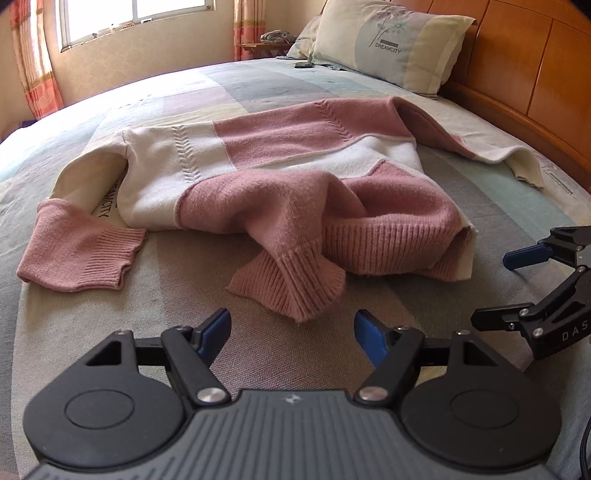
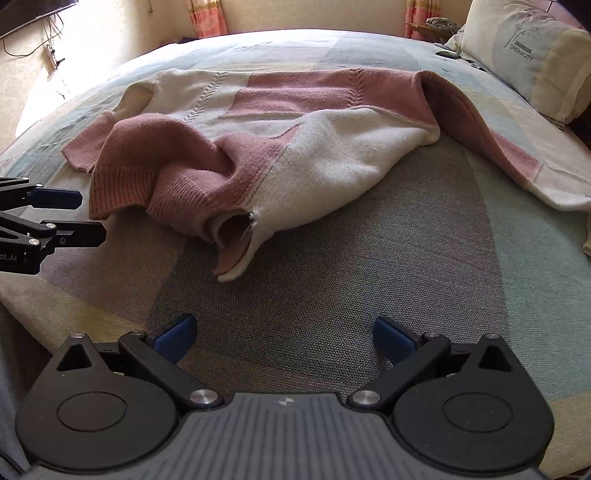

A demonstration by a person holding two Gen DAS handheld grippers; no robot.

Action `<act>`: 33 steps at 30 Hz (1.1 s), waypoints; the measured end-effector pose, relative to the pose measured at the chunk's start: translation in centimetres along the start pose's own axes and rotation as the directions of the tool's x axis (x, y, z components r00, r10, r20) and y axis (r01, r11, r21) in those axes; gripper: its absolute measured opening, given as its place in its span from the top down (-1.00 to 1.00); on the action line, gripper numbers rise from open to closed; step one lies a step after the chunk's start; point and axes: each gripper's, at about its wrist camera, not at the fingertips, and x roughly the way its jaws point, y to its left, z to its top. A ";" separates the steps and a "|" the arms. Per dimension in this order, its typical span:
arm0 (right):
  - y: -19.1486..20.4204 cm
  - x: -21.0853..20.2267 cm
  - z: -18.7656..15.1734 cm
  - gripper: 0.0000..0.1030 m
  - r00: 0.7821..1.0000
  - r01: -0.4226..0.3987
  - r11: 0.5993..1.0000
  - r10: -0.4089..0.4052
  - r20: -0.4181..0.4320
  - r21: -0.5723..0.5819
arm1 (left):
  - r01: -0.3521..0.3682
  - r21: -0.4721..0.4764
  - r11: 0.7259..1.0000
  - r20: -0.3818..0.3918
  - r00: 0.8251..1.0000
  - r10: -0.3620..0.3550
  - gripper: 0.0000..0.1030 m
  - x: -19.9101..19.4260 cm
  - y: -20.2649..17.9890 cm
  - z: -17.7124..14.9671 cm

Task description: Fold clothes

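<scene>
A pink and cream knit sweater [image 1: 280, 155] lies rumpled on the bed, its hem bunched toward me and one sleeve stretched out to each side. It also shows in the right wrist view [image 2: 325, 147]. My left gripper [image 1: 291, 328] is open and empty, just short of the ribbed pink hem [image 1: 295, 284]. My right gripper [image 2: 284, 332] is open and empty above bare bedspread, short of the sweater's cream corner [image 2: 236, 258]. The right gripper also shows at the right edge of the left wrist view [image 1: 517, 284], and the left gripper at the left edge of the right wrist view [image 2: 85, 214].
The bed has a patchwork bedspread [image 1: 480, 206]. A pillow [image 1: 391, 40] lies at the wooden headboard [image 1: 535, 74]. A small dark object [image 1: 303, 65] lies near the pillow. A window [image 1: 129, 14] and curtains are behind the bed.
</scene>
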 end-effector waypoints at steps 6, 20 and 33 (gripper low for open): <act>-0.9 -0.2 0.2 -1.00 0.995 -0.094 0.993 0.091 0.047 0.071 | 0.029 -0.017 0.999 0.022 0.999 -0.029 -0.44 1.1 0.2 0.1; -5.5 3.9 3.1 -1.00 0.836 -0.548 0.763 0.498 0.229 0.343 | 0.223 -0.206 0.953 0.133 0.971 -0.199 -0.48 4.6 4.2 3.0; -5.7 2.6 6.8 -1.00 0.753 -0.655 0.683 0.551 0.360 0.323 | 0.480 -0.369 0.796 0.251 0.876 -0.412 0.52 2.3 6.7 4.7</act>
